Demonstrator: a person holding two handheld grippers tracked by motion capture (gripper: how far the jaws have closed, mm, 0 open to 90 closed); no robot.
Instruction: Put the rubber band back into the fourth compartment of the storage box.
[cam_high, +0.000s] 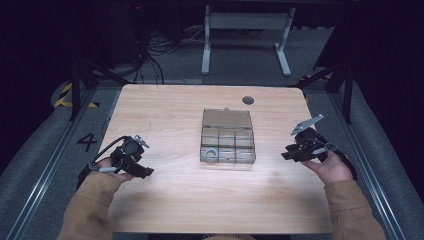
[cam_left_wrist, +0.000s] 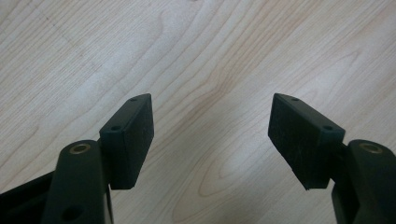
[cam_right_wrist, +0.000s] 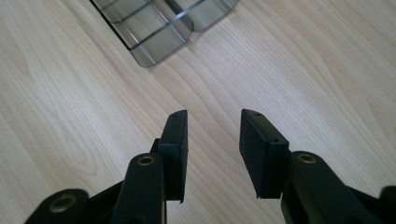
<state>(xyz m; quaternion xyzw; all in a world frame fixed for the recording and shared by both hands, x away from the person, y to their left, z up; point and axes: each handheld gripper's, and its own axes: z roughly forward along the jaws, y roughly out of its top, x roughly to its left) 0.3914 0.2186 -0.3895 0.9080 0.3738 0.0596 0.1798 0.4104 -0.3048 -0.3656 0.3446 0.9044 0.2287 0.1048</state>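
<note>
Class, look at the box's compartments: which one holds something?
The front-left compartment of the box, on the left gripper's side: a pale ring lies in it. The others look empty.

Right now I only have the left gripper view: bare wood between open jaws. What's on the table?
Observer: In the high view, a clear compartment box sits mid-table with its lid open, to the right of your left gripper.
Operator: Anything in it?
Observer: A pale ring-shaped item lies in the front-left compartment; I can't make out anything in the others.
Operator: Where's the right gripper?
Observer: The right gripper is right of the box, jaws apart but narrower than yours; its own view catches a corner of the box ahead.
</note>
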